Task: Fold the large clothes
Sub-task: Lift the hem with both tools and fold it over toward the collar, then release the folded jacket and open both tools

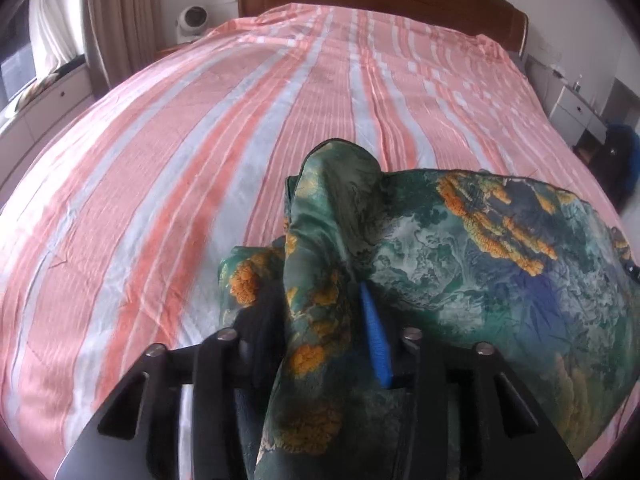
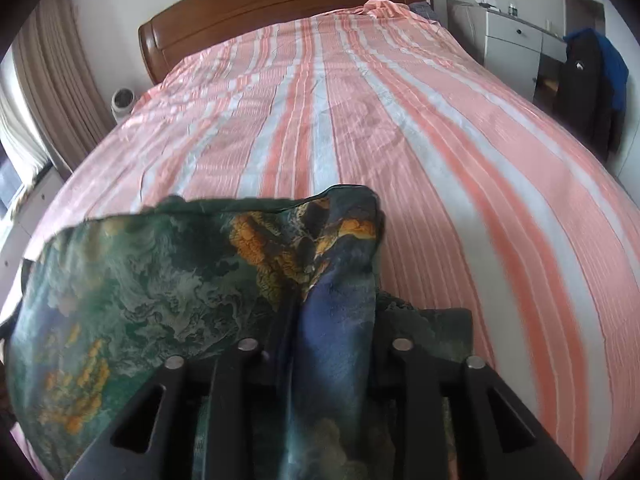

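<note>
A silky green garment (image 1: 460,248) with orange and blue print lies bunched at the near end of a bed, over a pink and grey striped sheet (image 1: 160,160). In the left wrist view a twisted fold of it rises between the jaws of my left gripper (image 1: 316,284). The blue pad (image 1: 376,340) on the right finger shows bare, with a gap to the fold. In the right wrist view the garment (image 2: 140,280) spreads to the left, and a blue-toned corner fills the space between the fingers of my right gripper (image 2: 334,300), hiding the pads.
The striped sheet (image 2: 440,140) runs back to a wooden headboard (image 2: 260,12). A small white fan (image 1: 194,20) and curtains (image 1: 120,12) stand at the left. White drawers (image 2: 516,48) and a dark jacket (image 2: 588,80) are at the right of the bed.
</note>
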`<state>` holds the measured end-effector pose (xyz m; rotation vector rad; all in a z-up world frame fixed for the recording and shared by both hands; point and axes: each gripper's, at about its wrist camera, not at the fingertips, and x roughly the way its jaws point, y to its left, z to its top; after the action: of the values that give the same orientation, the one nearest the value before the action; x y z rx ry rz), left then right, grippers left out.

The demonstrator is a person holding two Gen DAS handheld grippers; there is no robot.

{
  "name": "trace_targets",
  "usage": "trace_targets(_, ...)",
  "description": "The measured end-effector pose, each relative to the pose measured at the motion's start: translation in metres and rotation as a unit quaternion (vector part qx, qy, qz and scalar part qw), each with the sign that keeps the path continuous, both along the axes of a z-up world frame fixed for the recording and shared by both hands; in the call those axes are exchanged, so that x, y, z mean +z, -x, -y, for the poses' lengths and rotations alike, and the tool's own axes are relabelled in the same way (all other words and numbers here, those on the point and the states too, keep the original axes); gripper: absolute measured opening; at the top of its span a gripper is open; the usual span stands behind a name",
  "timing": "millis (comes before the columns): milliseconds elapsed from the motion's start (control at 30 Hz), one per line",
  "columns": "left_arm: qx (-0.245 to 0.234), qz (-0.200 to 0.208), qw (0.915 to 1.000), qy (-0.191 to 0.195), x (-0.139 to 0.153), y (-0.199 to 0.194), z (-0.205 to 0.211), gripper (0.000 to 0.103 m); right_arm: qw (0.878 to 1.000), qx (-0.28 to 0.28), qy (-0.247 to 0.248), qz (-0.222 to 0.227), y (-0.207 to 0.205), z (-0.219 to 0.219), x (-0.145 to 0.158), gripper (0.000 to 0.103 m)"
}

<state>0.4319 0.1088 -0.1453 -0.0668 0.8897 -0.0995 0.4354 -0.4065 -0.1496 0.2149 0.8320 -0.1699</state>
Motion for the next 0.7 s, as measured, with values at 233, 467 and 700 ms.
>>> trace_targets(233, -0.030, 0.061, 0.9975, -0.020, 0.050, 0.068, 0.004, 0.099, 0.995, 0.005, 0.009, 0.097, 0.080, -0.047, 0.075, 0.076)
trace_targets(467, -0.070, 0.030, 0.9928, -0.092, 0.029, 0.122, 0.045, 0.099, 0.998, 0.050, 0.015, 0.021, 0.137, -0.100, 0.009, 0.086)
trace_targets(700, -0.146, 0.068, 0.9807, -0.110, 0.062, 0.130, 0.128, 0.099, 0.997, 0.038, 0.003, 0.060, 0.228, -0.112, 0.015, 0.086)
